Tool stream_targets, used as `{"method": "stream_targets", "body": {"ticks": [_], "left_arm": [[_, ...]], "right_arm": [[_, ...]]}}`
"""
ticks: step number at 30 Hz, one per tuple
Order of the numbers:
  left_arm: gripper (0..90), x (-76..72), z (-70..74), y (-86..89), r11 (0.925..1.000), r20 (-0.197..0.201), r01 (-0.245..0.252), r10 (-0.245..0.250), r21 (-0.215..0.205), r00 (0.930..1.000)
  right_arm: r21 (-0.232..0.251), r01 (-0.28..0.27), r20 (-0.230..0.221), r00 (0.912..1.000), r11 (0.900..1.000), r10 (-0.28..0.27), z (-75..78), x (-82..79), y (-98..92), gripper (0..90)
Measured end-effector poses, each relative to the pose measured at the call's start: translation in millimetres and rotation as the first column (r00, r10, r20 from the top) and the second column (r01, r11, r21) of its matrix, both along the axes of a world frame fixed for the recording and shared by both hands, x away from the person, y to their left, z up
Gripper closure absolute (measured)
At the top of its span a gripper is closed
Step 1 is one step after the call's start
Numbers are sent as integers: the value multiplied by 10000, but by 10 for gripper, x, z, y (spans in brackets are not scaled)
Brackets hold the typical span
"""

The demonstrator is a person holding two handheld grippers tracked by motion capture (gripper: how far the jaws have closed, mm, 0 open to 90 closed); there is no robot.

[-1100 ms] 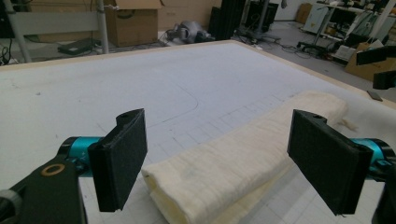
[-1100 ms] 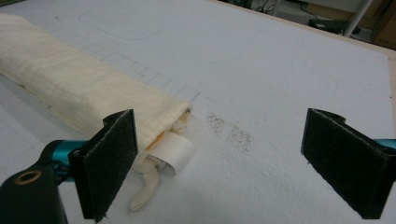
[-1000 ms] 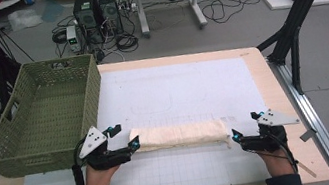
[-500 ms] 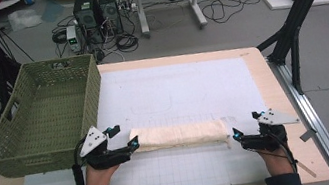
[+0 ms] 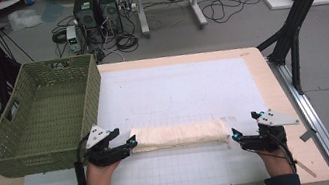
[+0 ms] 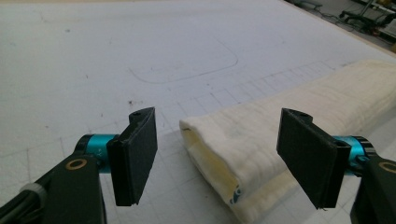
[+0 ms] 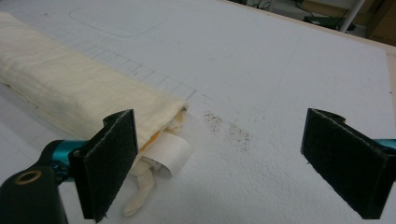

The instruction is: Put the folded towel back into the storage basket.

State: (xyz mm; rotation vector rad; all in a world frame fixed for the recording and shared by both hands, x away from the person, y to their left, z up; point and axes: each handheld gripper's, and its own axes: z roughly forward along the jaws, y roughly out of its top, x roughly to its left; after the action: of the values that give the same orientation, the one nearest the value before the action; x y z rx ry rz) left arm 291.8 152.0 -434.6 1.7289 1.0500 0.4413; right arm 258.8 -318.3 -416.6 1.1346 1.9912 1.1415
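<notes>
A folded cream towel (image 5: 179, 134) lies lengthwise on the white mat (image 5: 177, 90) near the table's front. My left gripper (image 5: 130, 146) is at its left end. In the left gripper view the towel's open folded end (image 6: 219, 154) lies between the jaws of the left gripper (image 6: 224, 158). Those jaws have just been closing, and their pads stand apart from the cloth. My right gripper (image 5: 235, 137) sits at the towel's right end. In the right gripper view the right gripper (image 7: 233, 163) is open over bare mat, with the towel (image 7: 70, 88) and its white label (image 7: 170, 154) beside one pad.
A green woven basket (image 5: 37, 159) stands at the left of the table, close behind my left hand. Bare mat stretches beyond the towel to the table's far edge (image 5: 177, 60). Dark specks (image 7: 231, 130) mark the mat near the right gripper.
</notes>
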Motion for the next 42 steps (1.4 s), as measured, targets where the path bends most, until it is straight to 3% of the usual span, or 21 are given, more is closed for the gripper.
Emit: {"method": "stream_targets", "body": {"ticks": [5, 8, 18, 23, 30, 35, 38, 42], "left_arm": [[319, 63, -47, -16, 9999, -513, -111, 112, 20, 9986], [335, 93, -79, -28, 9996, -872, -118, 141, 270, 9961], [371, 83, -170, -135, 9964, -1571, 442, -324, 718, 9870], [408, 58, -174, -193, 9902, -1591, 743, -550, 1180, 9857], [409, 9, -170, -260, 9836, -1450, 617, -370, 1696, 9887], [413, -27, -163, -286, 9810, -1446, 597, -329, 1848, 9889], [496, -39, -157, -274, 9820, -1516, 819, -560, 1700, 9868], [693, -65, -159, -274, 9830, -1627, 1253, -1028, 1342, 9813]], "right_arm": [[-1, 33, -41, 10000, 10000, -33, -3, -18, -14, 103], [-5, 44, -77, 10000, 10000, -44, -10, -22, -17, 103], [-64, -57, -123, 9999, 10000, 57, -17, -31, 5, 103], [-85, -156, -169, 9997, 9998, 155, -18, -25, 32, 103], [-122, -276, -164, 9995, 9995, 274, -26, -12, 57, 103], [-50, -336, -224, 9992, 9994, 335, -28, -9, 88, 103], [-97, -439, -200, 9988, 9990, 437, -35, 10, 123, 103], [18, -416, -314, 9986, 9991, 416, -42, 52, 199, 104]]}}
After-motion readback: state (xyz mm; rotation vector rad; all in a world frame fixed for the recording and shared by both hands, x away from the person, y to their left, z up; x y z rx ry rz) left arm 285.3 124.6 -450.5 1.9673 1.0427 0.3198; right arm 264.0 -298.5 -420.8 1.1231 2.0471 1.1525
